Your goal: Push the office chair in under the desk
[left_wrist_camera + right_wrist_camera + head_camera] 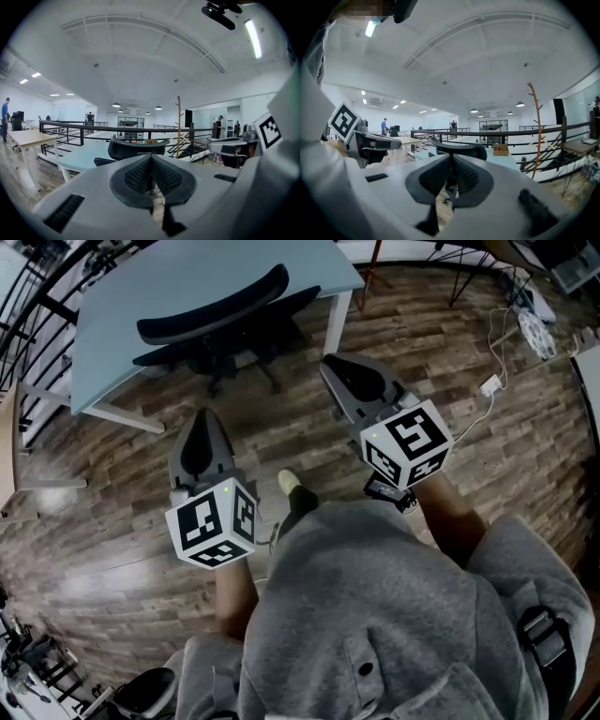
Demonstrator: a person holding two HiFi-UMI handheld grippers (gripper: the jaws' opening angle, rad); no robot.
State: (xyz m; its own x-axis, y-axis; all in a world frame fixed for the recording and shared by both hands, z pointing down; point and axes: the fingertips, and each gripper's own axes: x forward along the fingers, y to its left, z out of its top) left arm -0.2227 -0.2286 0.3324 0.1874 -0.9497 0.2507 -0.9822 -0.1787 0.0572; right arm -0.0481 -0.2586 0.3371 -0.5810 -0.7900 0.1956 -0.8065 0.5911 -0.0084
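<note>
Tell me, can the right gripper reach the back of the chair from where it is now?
Probably yes. Only bare floor lies between the right gripper and the chair, which stands at the desk with its back toward the gripper. The shut jaws hold nothing.

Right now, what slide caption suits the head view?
A person holds the left gripper and right gripper, both shut and empty, short of the office chair at the pale desk.

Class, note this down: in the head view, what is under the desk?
The chair stands at the desk edge. Its seat seems to reach partly beneath, while its backrest and base stay in sight. The desktop covers anything further under.
</note>
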